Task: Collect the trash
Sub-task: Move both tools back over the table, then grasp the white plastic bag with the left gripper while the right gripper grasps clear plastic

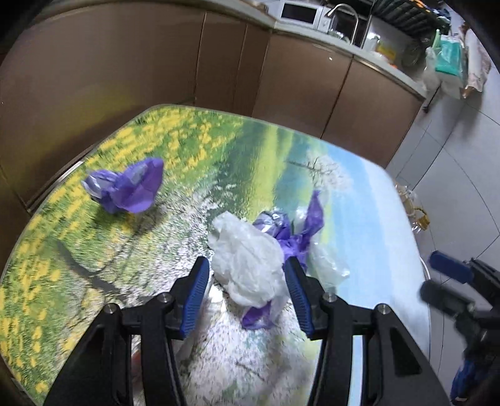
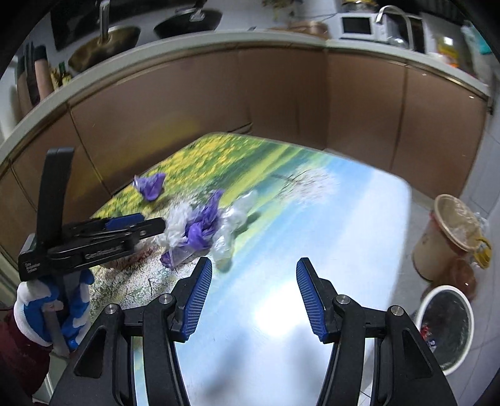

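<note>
A pile of crumpled white plastic [image 1: 250, 262] and purple wrapper [image 1: 293, 231] lies on the landscape-print table [image 1: 156, 250]. My left gripper [image 1: 247, 281] is open, its blue pads on either side of the white plastic. A second purple wad [image 1: 131, 187] lies farther left. In the right wrist view the pile [image 2: 200, 225] and the purple wad [image 2: 151, 185] show ahead, with the left gripper [image 2: 147, 226] beside the pile. My right gripper [image 2: 254, 287] is open and empty above the table's blue part [image 2: 312, 250].
A white bin with a dark liner [image 2: 445, 328] stands on the floor to the table's right, next to a beige bucket [image 2: 450, 234]. Brown cabinets [image 2: 281, 100] wrap behind the table. A microwave [image 2: 359, 26] and sink tap sit on the counter.
</note>
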### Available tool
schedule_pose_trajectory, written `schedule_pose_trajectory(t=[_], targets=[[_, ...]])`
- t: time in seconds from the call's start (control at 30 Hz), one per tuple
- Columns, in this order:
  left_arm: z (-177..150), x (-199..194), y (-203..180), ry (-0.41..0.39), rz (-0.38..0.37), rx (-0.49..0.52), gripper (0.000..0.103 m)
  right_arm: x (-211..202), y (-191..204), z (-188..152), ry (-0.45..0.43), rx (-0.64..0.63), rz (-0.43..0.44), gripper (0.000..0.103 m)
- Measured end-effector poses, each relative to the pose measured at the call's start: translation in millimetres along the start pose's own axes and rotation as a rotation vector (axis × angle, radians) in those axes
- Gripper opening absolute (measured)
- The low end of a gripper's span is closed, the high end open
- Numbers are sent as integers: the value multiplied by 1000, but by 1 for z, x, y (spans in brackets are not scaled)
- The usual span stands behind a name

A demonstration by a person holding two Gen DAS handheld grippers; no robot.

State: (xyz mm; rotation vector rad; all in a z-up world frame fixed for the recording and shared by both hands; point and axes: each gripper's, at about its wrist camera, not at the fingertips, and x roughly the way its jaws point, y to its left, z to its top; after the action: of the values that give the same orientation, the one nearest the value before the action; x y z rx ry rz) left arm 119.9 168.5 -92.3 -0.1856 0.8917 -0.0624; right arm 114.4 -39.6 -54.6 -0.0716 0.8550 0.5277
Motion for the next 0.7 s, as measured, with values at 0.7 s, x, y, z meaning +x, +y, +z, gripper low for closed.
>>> schedule_pose_trajectory(t=[0.7], targets=[[7, 21, 21, 1, -104, -63, 13, 111, 12, 22, 142, -37, 69, 18]])
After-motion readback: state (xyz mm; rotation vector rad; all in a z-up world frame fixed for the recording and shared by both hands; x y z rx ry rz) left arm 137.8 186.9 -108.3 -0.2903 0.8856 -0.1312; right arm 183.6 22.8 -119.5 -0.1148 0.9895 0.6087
